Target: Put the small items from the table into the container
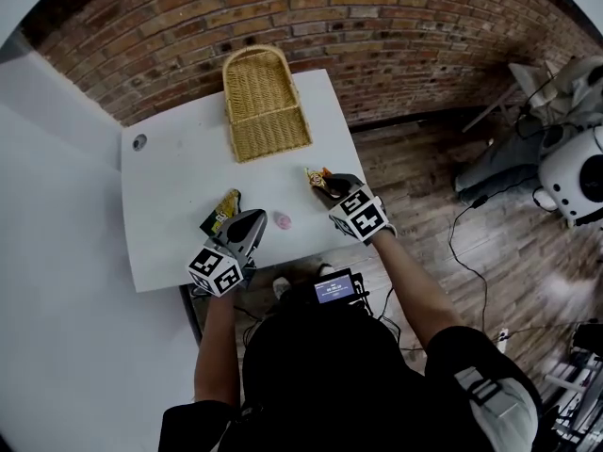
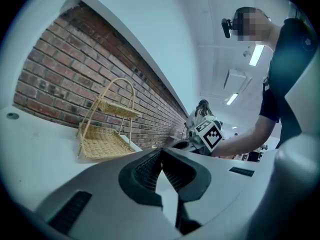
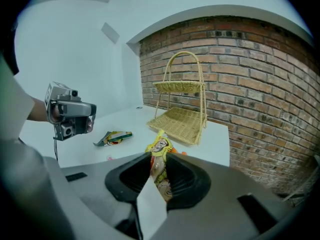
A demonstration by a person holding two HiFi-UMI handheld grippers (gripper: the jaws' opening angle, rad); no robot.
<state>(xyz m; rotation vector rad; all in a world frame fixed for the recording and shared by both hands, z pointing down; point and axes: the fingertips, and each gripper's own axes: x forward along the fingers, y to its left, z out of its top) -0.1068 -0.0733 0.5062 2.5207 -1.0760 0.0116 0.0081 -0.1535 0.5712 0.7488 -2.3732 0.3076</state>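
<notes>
1. Forearms reach out from our body across the near table edge. Our right gripper [image 3: 159, 160] tilts downward, its jaws partly closed and clamped on a yellow snack packet [image 3: 160, 146], held above the right side of the white table [image 1: 179, 177].
2. We hold our left gripper [image 2: 161, 155] nearly level, its jaws pressed together with nothing between them.
3. We see a second packet [image 1: 223, 210] lying just beside the left gripper, and a small pink item [image 1: 282, 220] between the two grippers.
4. We find the wicker basket [image 1: 264, 106] at the table's far edge, near the brick wall [image 1: 377, 26], with open tabletop between it and both grippers.
</notes>
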